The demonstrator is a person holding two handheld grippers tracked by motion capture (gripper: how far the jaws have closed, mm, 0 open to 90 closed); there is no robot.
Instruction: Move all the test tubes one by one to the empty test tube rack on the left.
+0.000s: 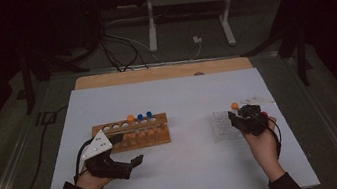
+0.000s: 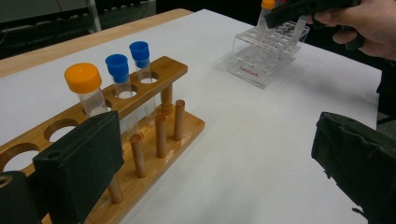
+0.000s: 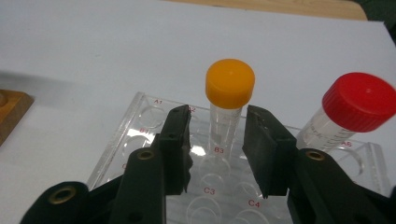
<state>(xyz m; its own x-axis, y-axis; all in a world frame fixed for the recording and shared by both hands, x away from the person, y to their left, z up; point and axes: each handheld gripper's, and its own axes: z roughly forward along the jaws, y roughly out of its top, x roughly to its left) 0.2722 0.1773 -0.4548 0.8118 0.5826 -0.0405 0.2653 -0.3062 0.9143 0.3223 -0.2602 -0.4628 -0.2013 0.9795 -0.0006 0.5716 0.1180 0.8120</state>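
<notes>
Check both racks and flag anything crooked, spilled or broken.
One thing stands out: the red-capped tube leans at a slant in the clear rack, while the orange-capped tube beside it stands upright. The tubes in the wooden rack stand straight. No spill or damage shows.

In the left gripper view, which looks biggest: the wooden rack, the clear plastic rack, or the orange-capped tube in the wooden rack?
1. wooden rack, much the largest.
2. clear plastic rack, though it sits farther off, so its look may mislead.
3. orange-capped tube, smallest.
</notes>
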